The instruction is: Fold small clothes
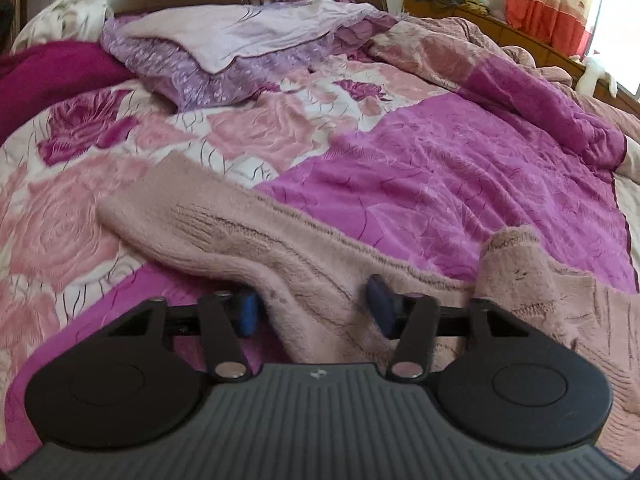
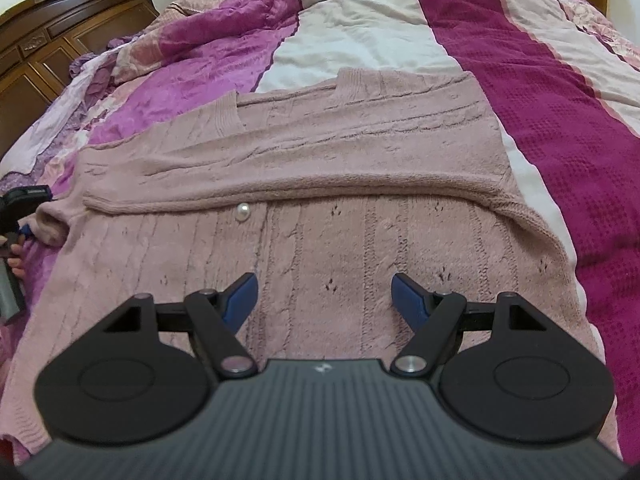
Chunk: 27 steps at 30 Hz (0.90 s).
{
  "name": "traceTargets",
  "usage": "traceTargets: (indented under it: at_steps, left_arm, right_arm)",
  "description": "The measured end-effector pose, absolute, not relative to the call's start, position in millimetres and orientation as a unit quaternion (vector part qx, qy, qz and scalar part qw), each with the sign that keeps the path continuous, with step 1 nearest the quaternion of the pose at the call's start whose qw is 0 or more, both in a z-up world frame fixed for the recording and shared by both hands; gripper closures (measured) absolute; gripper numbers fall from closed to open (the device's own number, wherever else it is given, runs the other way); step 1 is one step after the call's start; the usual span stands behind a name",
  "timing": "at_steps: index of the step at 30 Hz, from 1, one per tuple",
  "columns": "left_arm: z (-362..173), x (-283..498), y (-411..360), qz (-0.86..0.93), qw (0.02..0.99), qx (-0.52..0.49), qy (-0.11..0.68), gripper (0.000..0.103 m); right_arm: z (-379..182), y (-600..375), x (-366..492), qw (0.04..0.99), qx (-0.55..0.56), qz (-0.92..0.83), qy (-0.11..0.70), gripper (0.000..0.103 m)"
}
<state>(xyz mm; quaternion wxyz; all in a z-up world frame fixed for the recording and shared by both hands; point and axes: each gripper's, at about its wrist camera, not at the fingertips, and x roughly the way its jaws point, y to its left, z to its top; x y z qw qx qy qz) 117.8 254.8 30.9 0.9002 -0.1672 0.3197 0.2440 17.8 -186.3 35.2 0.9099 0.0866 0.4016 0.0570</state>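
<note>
Two-handed, worked over a pink cable-knit cardigan (image 2: 360,152) spread flat on a bed (image 2: 540,100), across a quilt of magenta, pink and white. From the right wrist, caught the right tool (image 2: 324,300) low over the lower half of the knit, its blue pads spread wide, apart from each other, with nothing pinched between them. Showed a thick rolled edge crossing the garment from side to side, with one pearl button (image 2: 243,213) just below it, left of centre. Above that edge, showed more cable-knit lying flat, two ribbed bands near its far border. At the far left edge of the same view, glimpsed the left tool (image 2: 24,200) at the cardigan's left corner, with fingers (image 2: 16,256) of the person's hand on its grip. From the left wrist, found the left tool (image 1: 314,308) pinching the cardigan's sleeve (image 1: 224,232): fuzzy pink knit bunched between the two blue pads, both pads against the fabric. Traced the sleeve away from the pads, up and to the left over the rose-printed quilt (image 1: 440,168), to a cuff lying flat on the pink roses. Beyond, took in a heap of lilac bedding (image 1: 224,40) near the dark wooden headboard (image 2: 60,40), and a cream-and-red curtain (image 1: 552,0) at the upper right.
</note>
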Motion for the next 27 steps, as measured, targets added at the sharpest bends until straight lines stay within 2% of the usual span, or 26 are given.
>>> traceTargets:
  at_steps: [1,2,4,19,27]
  left_arm:
    - [31.6,117.7,255.4,0.24,0.903,-0.167,0.316,0.075]
    - [32.7,117.5,256.0,0.234,0.904,-0.17,0.314,0.083]
    - [35.6,115.2,256.7,0.226,0.907,-0.174,0.308,0.087]
    - [110.3,76.6,287.9,0.29,0.929,-0.094,0.211,0.088]
    - [157.6,68.7,262.5,0.226,0.951,-0.122,0.17,0.088]
  right_arm:
    - [35.2,-186.4,17.9,0.91,0.087,0.057,0.402,0.028]
    - [34.9,-186.4,17.9,0.909,0.087,0.057,0.403,0.028]
    - [35.0,-186.7,17.7,0.909,0.087,0.057,0.404,0.028]
    - [35.0,-190.7,16.1,0.91,0.101,0.06,0.398,0.028]
    - [42.9,-191.0,10.7,0.914,0.104,0.066,0.385,0.028]
